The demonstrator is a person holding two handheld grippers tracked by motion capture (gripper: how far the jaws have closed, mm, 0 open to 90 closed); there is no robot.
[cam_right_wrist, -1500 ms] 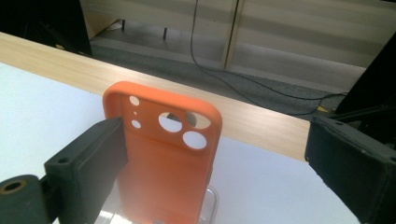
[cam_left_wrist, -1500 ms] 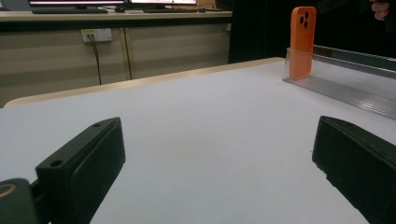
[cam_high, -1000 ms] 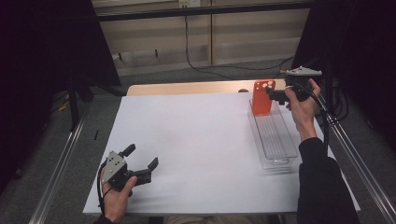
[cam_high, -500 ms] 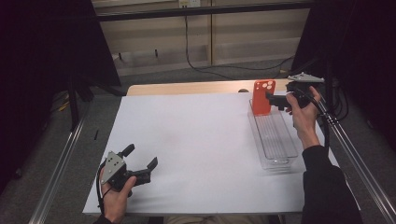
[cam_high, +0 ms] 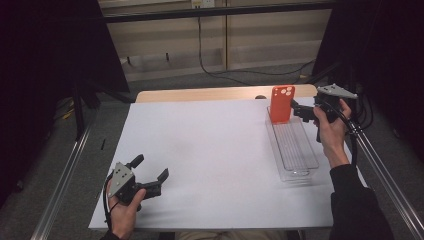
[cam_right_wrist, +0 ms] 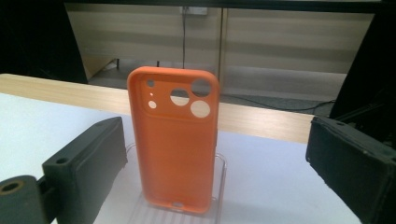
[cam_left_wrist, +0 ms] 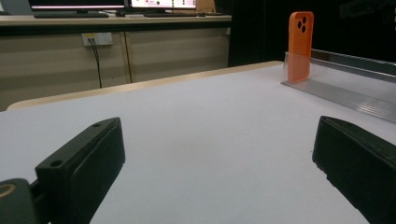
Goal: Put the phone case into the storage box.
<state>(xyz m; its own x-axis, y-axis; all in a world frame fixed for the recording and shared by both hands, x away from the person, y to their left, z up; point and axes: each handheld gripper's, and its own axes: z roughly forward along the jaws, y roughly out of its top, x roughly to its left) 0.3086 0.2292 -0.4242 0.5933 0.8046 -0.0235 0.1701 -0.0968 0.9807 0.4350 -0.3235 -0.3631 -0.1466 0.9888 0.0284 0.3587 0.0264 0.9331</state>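
Observation:
An orange phone case (cam_high: 282, 104) stands upright at the far end of a clear ribbed tray (cam_high: 295, 150). My right gripper (cam_high: 299, 112) sits just to its right, held by a hand. In the right gripper view the phone case (cam_right_wrist: 173, 140) rises between the two wide-apart jaws of the right gripper (cam_right_wrist: 219, 163), and neither jaw touches it. My left gripper (cam_high: 150, 167) rests open on the white table sheet at the near left. In the left gripper view, nothing lies in the left gripper (cam_left_wrist: 219, 161); the phone case (cam_left_wrist: 300, 44) and tray (cam_left_wrist: 345, 88) stand far off.
The white sheet (cam_high: 210, 150) covers most of the table, with a strip of bare wood (cam_high: 200, 94) along the far edge. Metal rails (cam_high: 65, 175) run down both sides of the table. A cable trails from the right gripper past the table's right edge.
The right hand and its gripper have dropped slightly and drawn a little toward the near side. The phone case stays upright in the same spot. The left gripper has not moved.

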